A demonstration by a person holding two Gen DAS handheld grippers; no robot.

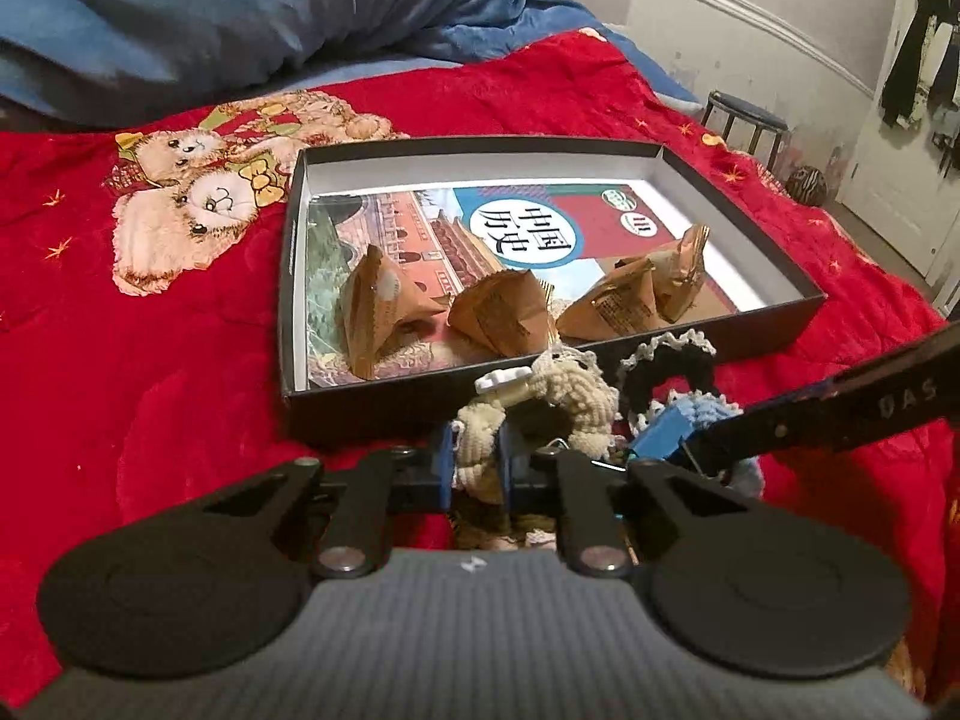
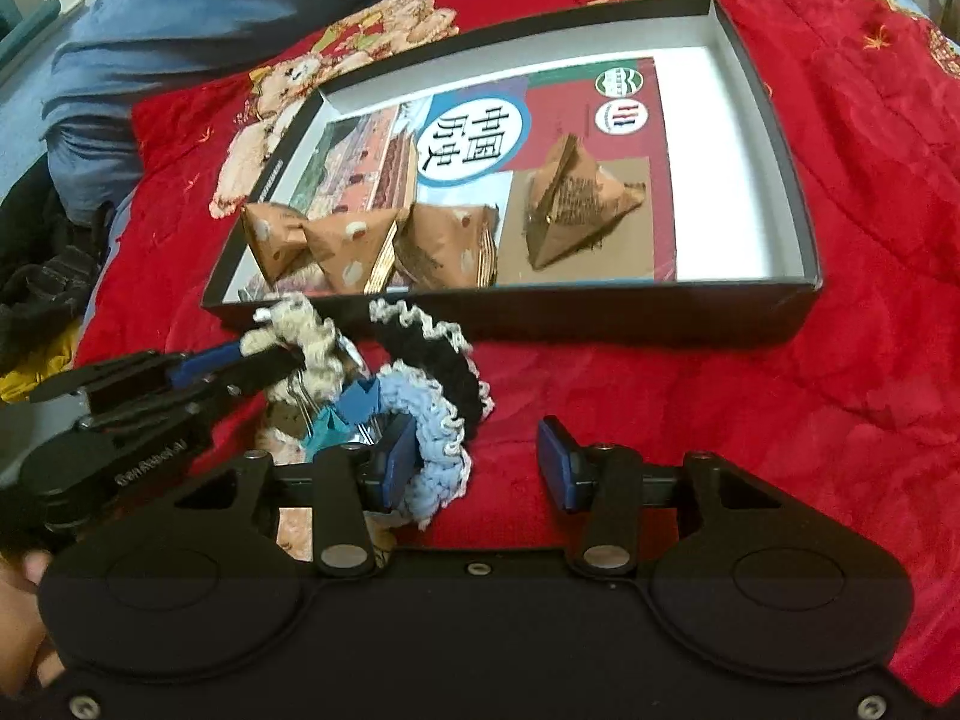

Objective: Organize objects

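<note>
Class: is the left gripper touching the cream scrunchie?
Touching. The left wrist view shows the left gripper's blue pads pressed against both sides of the cream scrunchie.

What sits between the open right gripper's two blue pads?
Mostly bare red blanket, in the right wrist view. The right gripper stands open; the light blue crocheted scrunchie lies against its left pad.

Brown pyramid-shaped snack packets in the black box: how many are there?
4, all on the book inside the black cardboard box: left, middle, and two touching at right. None seem hidden.
</note>
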